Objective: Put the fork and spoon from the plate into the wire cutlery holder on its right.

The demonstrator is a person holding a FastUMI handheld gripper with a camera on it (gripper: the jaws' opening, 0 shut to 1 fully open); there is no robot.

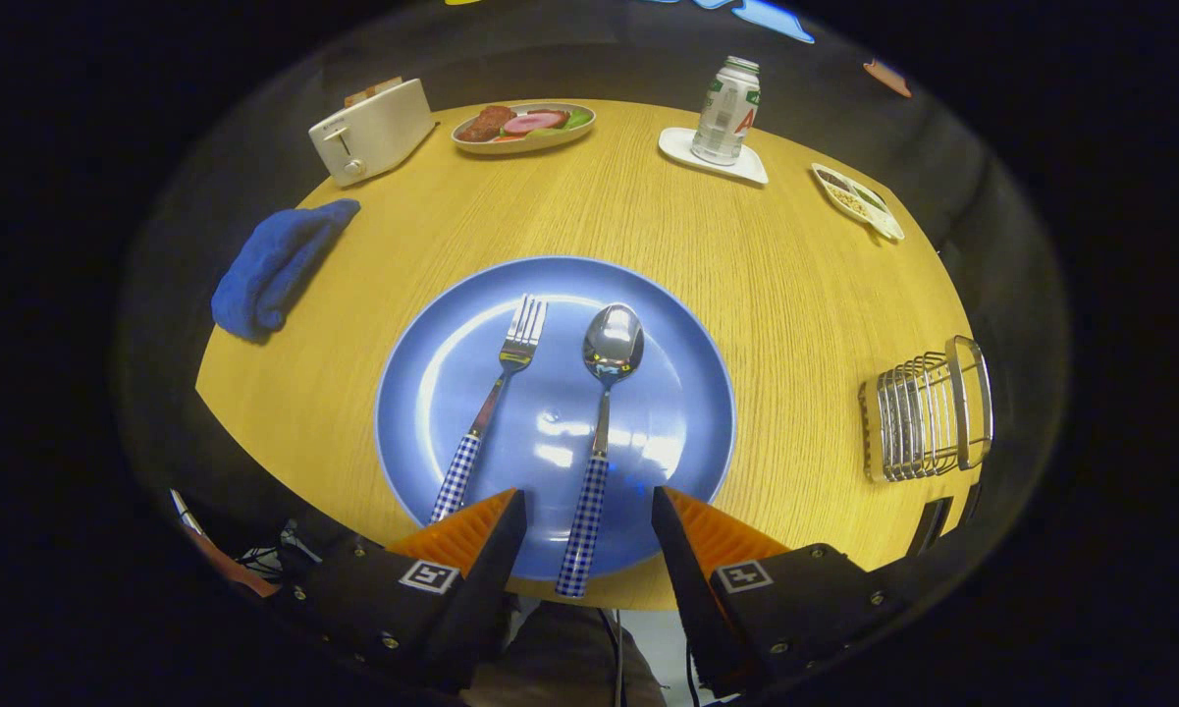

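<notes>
A blue plate (452, 393) lies on the round wooden table just ahead of my fingers. On it rest a fork (496, 398) on the left and a spoon (604, 393) on the right, both with checked handles pointing toward me. My gripper (589, 501) is open above the plate's near rim, and the spoon's handle end lies in the gap between the fingers without touching them. The fork's handle ends just outside the left finger. The wire cutlery holder (928, 412) stands to the right of the plate near the table's edge.
A blue cloth (275, 265) lies left of the plate. At the far side stand a white toaster (373, 133), a dish of food (525, 126), a can (726, 110) on a white coaster and a small divided dish (859, 201).
</notes>
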